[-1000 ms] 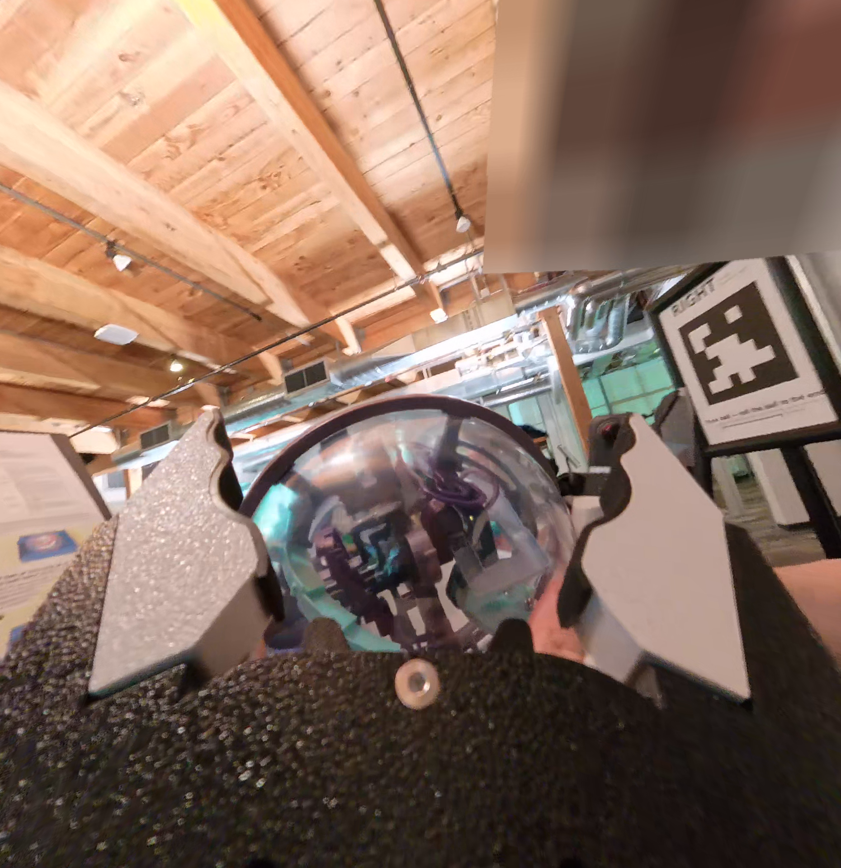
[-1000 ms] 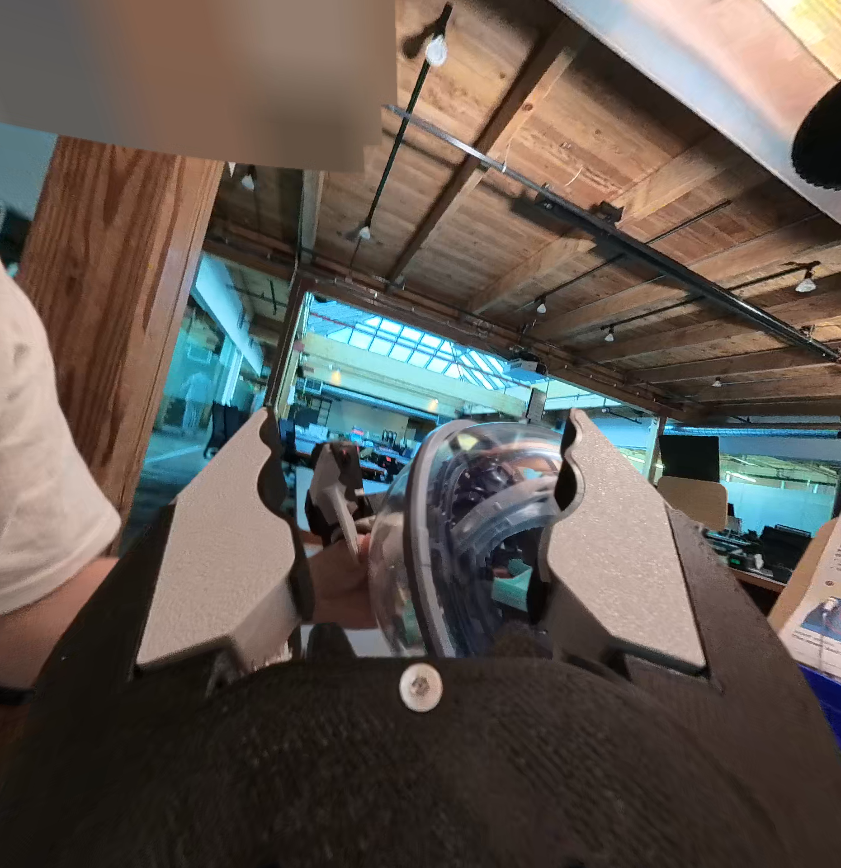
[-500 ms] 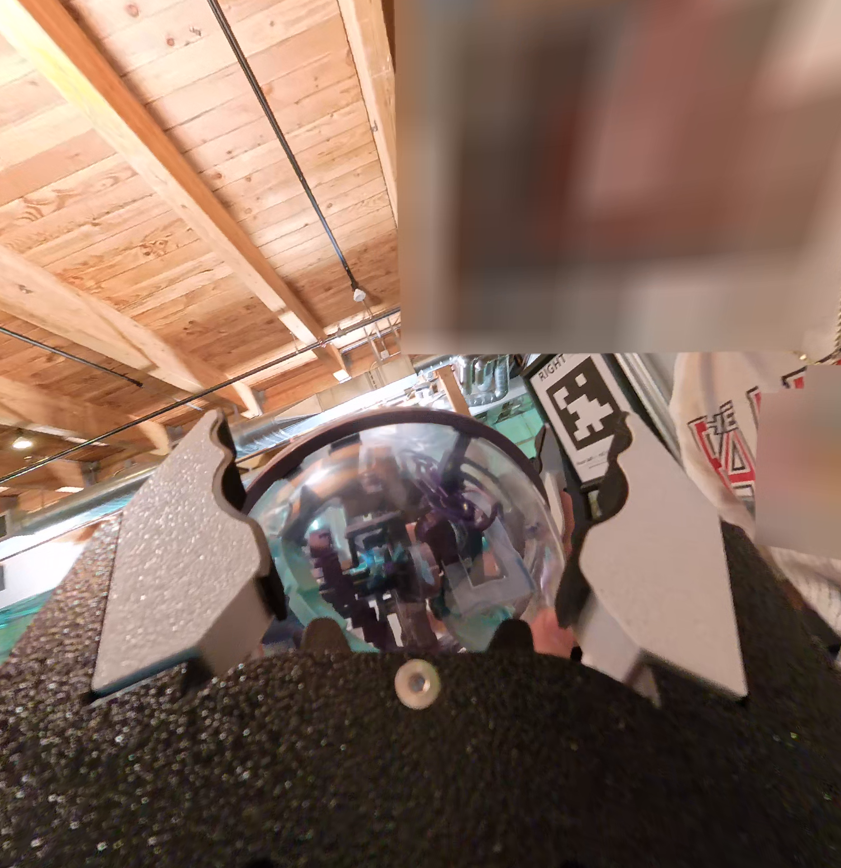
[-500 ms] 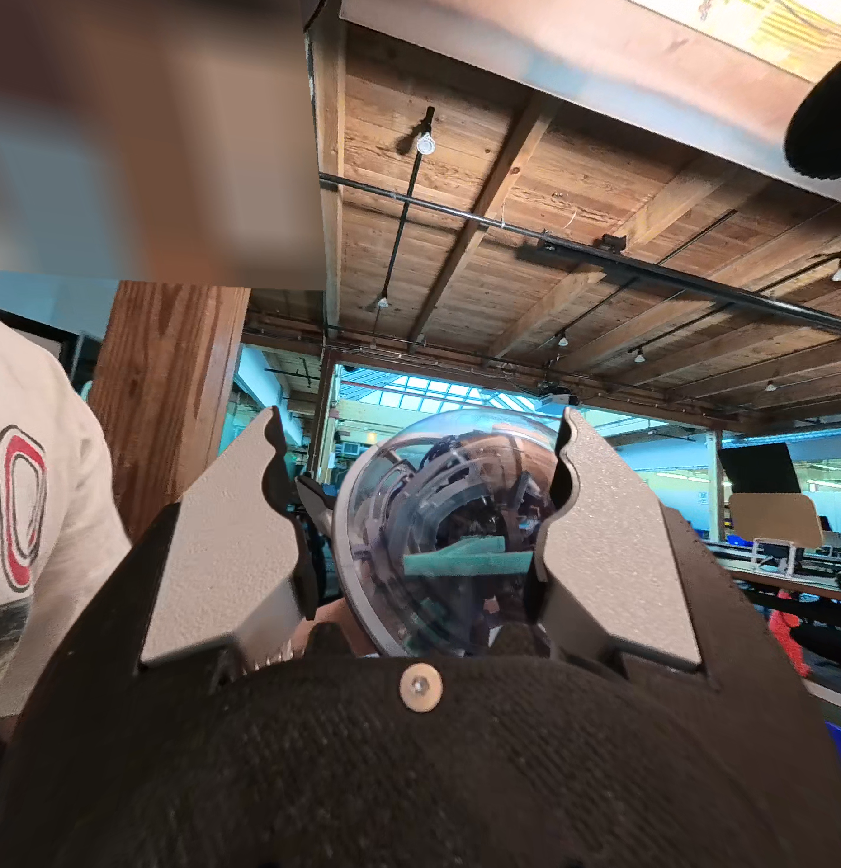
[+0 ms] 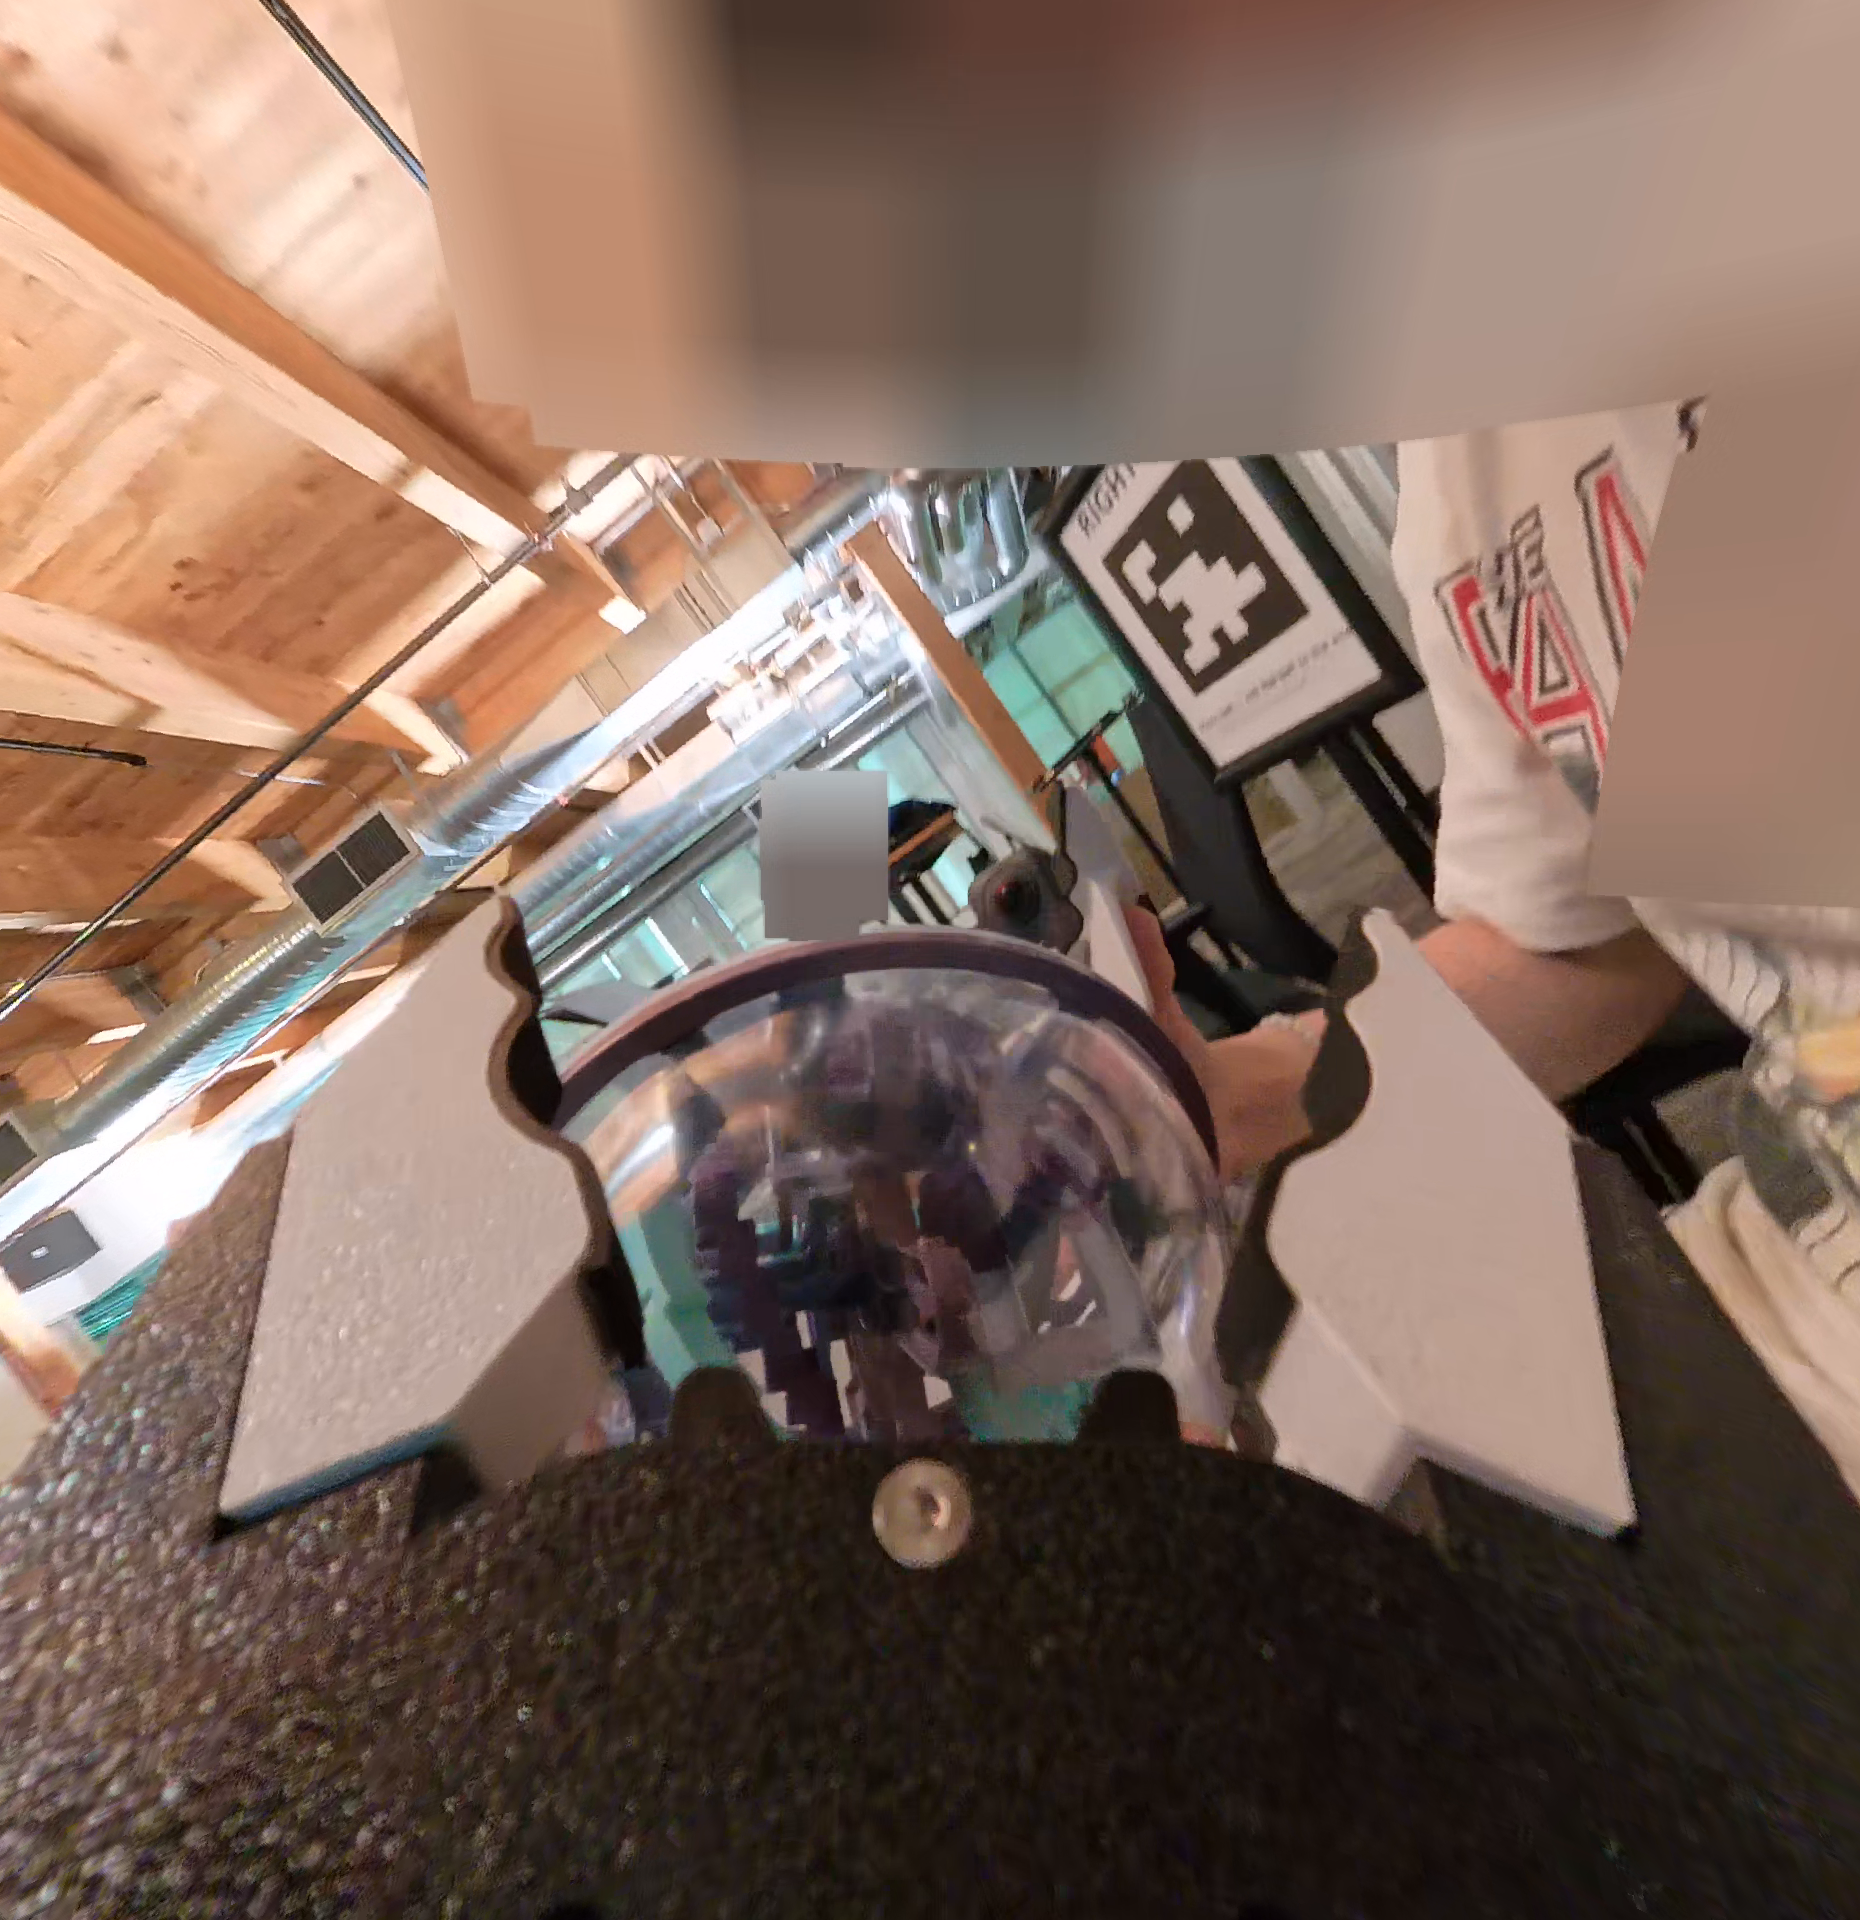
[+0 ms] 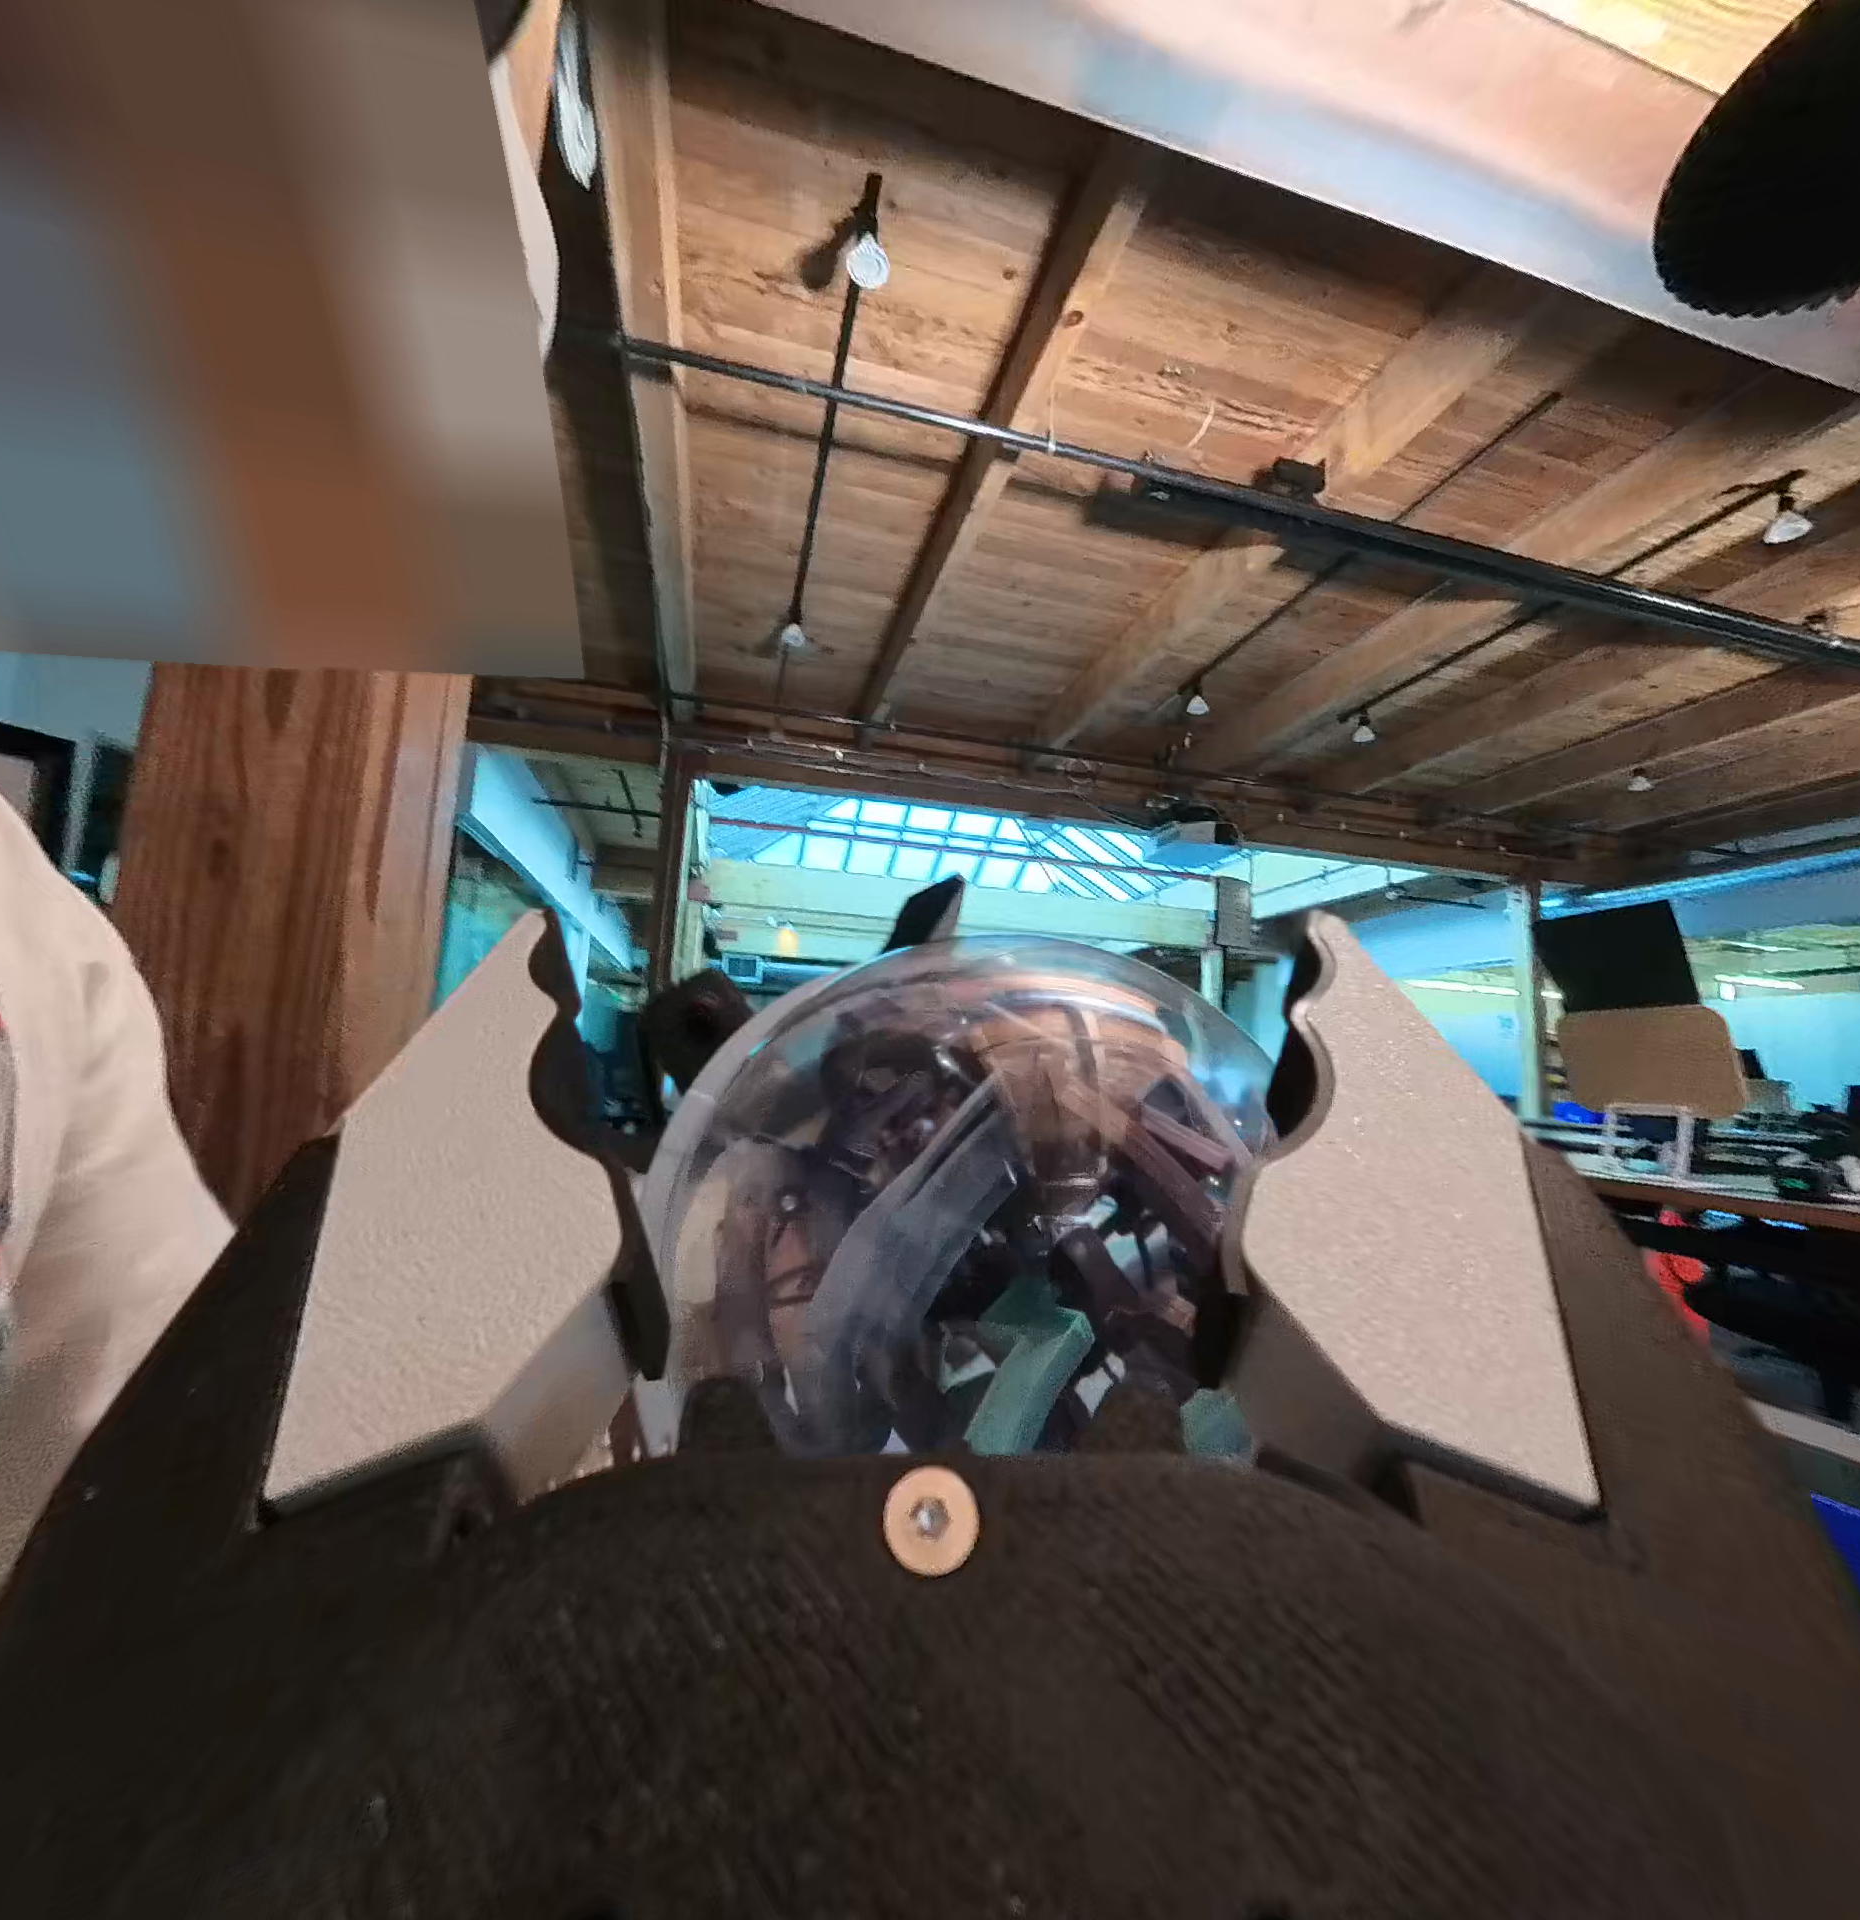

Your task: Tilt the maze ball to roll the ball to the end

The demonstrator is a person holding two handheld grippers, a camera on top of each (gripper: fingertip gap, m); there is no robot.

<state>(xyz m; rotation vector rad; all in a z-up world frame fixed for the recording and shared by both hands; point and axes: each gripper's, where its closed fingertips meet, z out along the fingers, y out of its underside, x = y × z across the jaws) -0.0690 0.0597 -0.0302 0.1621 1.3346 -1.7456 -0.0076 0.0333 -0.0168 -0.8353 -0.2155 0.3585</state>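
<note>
Both fingers [image 5: 417, 1195] of the left gripper [image 5: 931, 1039] stood wide apart in the left wrist view, with the maze ball [image 5: 884, 1174] cradled between them, low in the throat near the gripper body. Its clear shell met the scalloped inner edge of the left-hand finger; on the other side the contact with the finger [image 5: 1425, 1195] was less plain, and part of a hand [image 5: 1258, 1081] showed in that space. Purple maze pieces filled the inside of the sphere, and a dark band ran around its top. Beyond it the tip of the right gripper [image 5: 1051, 883] rose just behind the ball. A framed black-and-white marker sign [image 5: 1206, 582] stood further back, beside a person's white sleeve [image 5: 1508, 675], under a wooden ceiling [image 5: 178, 416].

Seen from the right wrist view, the right gripper [image 6: 931, 1039] also had its fingers [image 6: 469, 1195] spread wide around the maze ball [image 6: 957, 1164]. The sphere sat deep between them, its sides touching the inner edges low down on both fingers, brown and green tracks visible inside. Behind the ball, dark parts of the left gripper [image 6: 697, 1023] stuck up. A wooden post [image 6: 282, 883] stood to the left.
</note>
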